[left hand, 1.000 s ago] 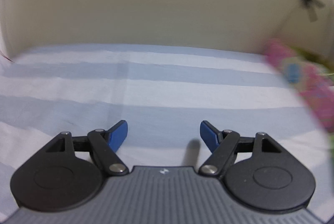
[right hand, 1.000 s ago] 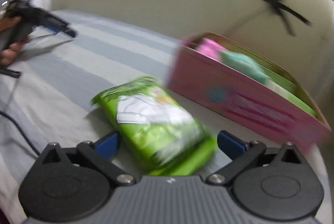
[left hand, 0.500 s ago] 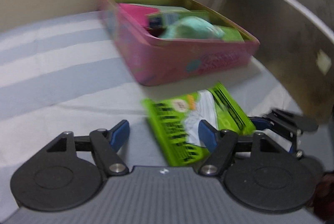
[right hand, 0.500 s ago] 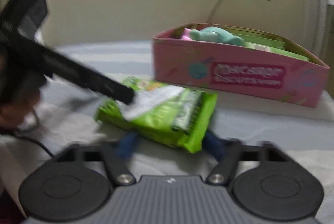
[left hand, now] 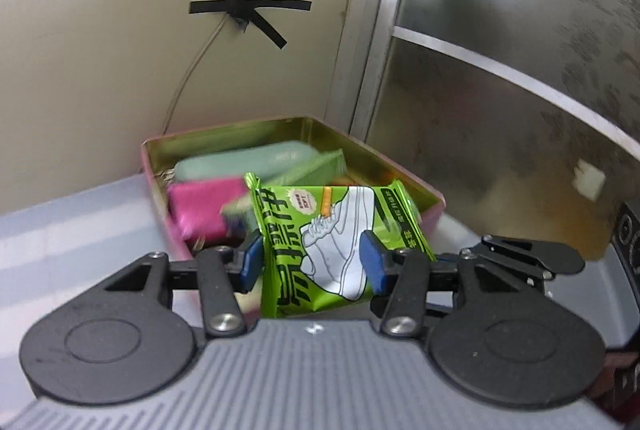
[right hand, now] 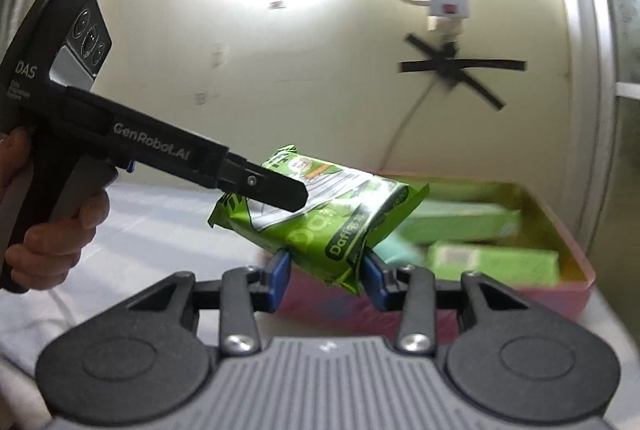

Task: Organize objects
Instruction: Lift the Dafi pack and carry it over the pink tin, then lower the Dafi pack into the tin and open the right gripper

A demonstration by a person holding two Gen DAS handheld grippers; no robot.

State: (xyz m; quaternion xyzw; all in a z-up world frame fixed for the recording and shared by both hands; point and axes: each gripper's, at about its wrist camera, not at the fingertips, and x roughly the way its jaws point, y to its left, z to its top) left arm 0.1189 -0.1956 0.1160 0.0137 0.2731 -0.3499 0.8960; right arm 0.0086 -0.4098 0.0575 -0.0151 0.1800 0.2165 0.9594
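Note:
A green packet with a white shoe picture (left hand: 332, 242) is held in the air over the near edge of the pink tin box (left hand: 434, 197). My left gripper (left hand: 314, 262) is shut on the packet's sides. My right gripper (right hand: 326, 276) is shut on the packet's other end (right hand: 340, 226). In the right wrist view the left gripper (right hand: 280, 189) reaches in from the left and clamps the packet, with the pink tin box (right hand: 572, 258) behind it. The box holds green packs, a teal pack and a pink pack.
The box stands on a blue and white striped cloth (left hand: 72, 230) in the corner by a cream wall and a frosted glass door (left hand: 520, 89). A power strip and its cable, taped with black tape (left hand: 244, 9), hang on the wall above.
Both grippers have closed on the green packet and lifted it off the cloth to above the pink box. The left gripper swung right to reach it.

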